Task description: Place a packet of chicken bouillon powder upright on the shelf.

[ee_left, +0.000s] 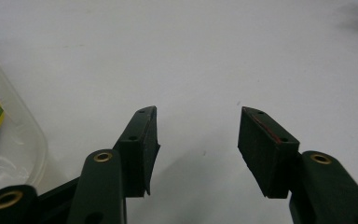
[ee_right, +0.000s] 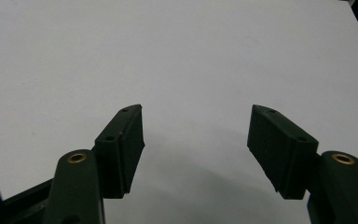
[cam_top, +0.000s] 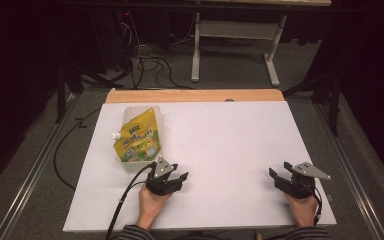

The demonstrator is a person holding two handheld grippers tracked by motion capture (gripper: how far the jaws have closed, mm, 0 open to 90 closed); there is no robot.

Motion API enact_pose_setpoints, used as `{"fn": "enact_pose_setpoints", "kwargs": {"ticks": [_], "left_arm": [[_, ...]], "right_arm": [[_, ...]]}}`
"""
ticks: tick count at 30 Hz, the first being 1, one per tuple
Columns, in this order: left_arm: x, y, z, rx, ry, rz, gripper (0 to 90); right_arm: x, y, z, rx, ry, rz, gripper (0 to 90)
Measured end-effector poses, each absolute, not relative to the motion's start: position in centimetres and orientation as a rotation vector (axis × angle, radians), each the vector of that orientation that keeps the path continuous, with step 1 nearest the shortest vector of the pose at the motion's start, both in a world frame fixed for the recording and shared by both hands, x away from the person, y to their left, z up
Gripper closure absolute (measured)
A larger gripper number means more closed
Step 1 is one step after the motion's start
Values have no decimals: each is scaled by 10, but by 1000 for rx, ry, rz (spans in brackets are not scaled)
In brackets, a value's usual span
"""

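A yellow spouted pouch [cam_top: 139, 137] with a white cap lies flat on the left part of the white table top [cam_top: 230, 135]. Just in front of it and a little to its right, my left gripper [cam_top: 170, 172] stands open, nothing between its jaws. In the left gripper view the open jaws [ee_left: 198, 140] frame bare white surface, and the pouch's clear edge [ee_left: 18, 140] shows at the far left. Near the table's front right, my right gripper [cam_top: 281, 170] is open and holds nothing. Its own view shows the jaws [ee_right: 196, 140] wide apart over plain white surface.
A wooden strip [cam_top: 195, 95] runs along the table's far edge. Beyond it, black cables [cam_top: 145, 62] lie on the grey floor beside the legs of a white desk frame [cam_top: 235, 47]. A cable [cam_top: 125, 200] trails from the left gripper toward the front edge.
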State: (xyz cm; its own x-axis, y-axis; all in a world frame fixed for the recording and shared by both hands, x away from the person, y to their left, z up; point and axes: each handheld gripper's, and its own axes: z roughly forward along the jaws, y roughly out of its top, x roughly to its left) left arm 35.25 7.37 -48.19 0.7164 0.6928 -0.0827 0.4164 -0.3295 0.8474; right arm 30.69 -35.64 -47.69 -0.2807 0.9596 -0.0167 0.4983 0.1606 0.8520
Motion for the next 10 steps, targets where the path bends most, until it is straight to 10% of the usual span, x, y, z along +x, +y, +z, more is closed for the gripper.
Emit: {"fn": "enact_pose_setpoints", "kwargs": {"ticks": [10], "left_arm": [[350,72,-482,1980,819,381,462]], "right_arm": [[307,-356,-477,1374,1861,1026,364]]}}
